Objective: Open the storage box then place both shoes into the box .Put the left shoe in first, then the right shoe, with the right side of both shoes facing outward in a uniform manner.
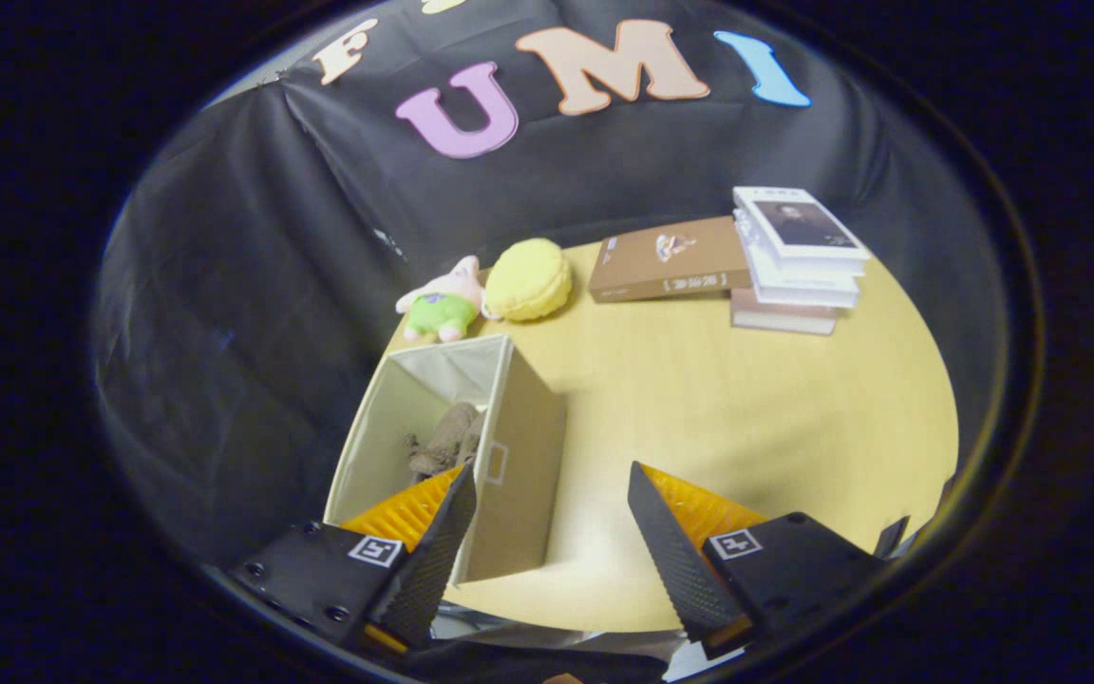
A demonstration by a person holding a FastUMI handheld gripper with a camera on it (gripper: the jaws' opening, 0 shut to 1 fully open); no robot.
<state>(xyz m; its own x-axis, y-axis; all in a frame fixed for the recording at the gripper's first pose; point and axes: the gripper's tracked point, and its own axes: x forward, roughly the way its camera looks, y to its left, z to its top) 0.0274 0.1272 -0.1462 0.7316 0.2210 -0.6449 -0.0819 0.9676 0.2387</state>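
Note:
A beige fabric storage box [520, 446] stands open-topped on the yellow table, at its left side. Inside it lies a brown shoe [447, 439], partly hidden by my left finger. My gripper [552, 480] hovers above the box's right wall, open, with nothing between its fingers. The left fingertip [460, 494] is over the box's opening and the right fingertip [647, 494] is over bare table.
Beyond the box sit a pink and green plush toy [443, 302] and a yellow round cushion [528, 278]. A brown book [670, 258] and a stack of books [794, 261] lie at the far right of the round table [756, 408]. Black cloth walls surround the table.

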